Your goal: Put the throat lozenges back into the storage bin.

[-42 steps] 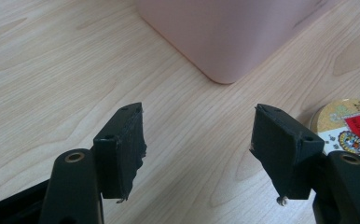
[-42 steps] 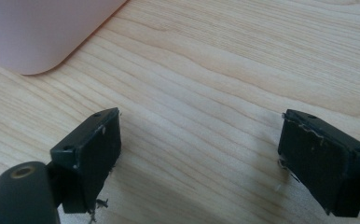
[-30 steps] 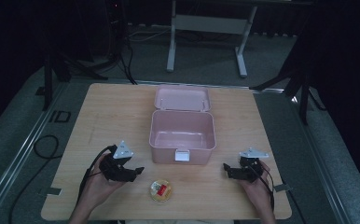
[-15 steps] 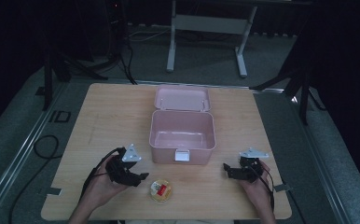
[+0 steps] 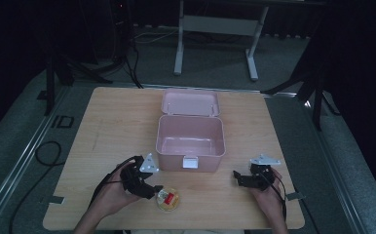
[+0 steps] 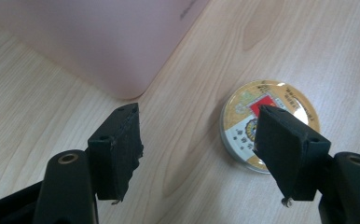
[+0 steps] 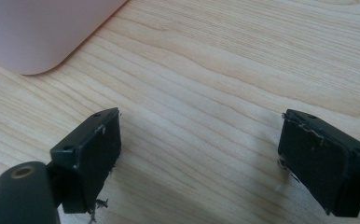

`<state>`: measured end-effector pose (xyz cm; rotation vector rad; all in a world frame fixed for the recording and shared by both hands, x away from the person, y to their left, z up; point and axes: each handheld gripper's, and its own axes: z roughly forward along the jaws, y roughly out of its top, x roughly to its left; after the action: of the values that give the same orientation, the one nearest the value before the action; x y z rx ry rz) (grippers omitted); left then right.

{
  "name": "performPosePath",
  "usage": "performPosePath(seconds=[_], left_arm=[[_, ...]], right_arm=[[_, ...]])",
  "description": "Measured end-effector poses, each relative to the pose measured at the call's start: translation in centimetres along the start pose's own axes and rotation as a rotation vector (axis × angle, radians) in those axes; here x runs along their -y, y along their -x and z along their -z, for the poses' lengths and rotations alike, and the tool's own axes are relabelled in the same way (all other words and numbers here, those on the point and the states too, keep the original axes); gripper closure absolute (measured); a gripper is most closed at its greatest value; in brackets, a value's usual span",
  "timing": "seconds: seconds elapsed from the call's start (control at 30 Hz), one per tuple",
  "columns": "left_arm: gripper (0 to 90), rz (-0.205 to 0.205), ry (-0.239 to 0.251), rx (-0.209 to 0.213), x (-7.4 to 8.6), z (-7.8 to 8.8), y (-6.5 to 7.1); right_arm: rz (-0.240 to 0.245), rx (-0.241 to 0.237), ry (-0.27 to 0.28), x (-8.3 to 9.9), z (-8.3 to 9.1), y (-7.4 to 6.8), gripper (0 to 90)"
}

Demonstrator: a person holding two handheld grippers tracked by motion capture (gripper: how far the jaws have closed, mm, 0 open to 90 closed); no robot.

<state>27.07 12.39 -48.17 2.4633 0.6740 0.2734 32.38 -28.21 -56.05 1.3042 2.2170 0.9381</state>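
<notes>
A small round tin (image 5: 167,200) with a yellow and red label lies flat near the table's front edge, in front of the open pink box (image 5: 190,141). My left gripper (image 5: 156,189) is just left of the tin. In the left gripper view its jaws (image 6: 197,116) have just been opening; bare wood lies between them and the tin (image 6: 243,126) sits partly behind the right jaw. My right gripper (image 5: 236,176) rests low at the front right, pointing left, open over bare wood (image 7: 199,116).
The pink box's lid (image 5: 191,102) lies flipped back behind it, and a white latch (image 5: 190,162) hangs on its front wall. The box's corner shows close in the left gripper view (image 6: 99,42) and the right gripper view (image 7: 38,32). Stands and cables surround the table (image 5: 108,122).
My left hand has moved right, from beside the box's front left corner to the tin. The right hand has not moved.
</notes>
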Motion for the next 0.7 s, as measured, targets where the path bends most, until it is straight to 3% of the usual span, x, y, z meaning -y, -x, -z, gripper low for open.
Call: performPosePath(seconds=[0.37,0.7], left_arm=[[30.4,-0.066,-0.058,0.015,-0.8,-0.6,0.6],[29.3,-0.087,-0.075,0.034,-1.2,-1.1,1.0]], right_arm=[[0.001,0.0,0.0,0.0,0.0,0.0,13.0],[0.001,0.0,0.0,0.0,0.0,0.0,13.0]])
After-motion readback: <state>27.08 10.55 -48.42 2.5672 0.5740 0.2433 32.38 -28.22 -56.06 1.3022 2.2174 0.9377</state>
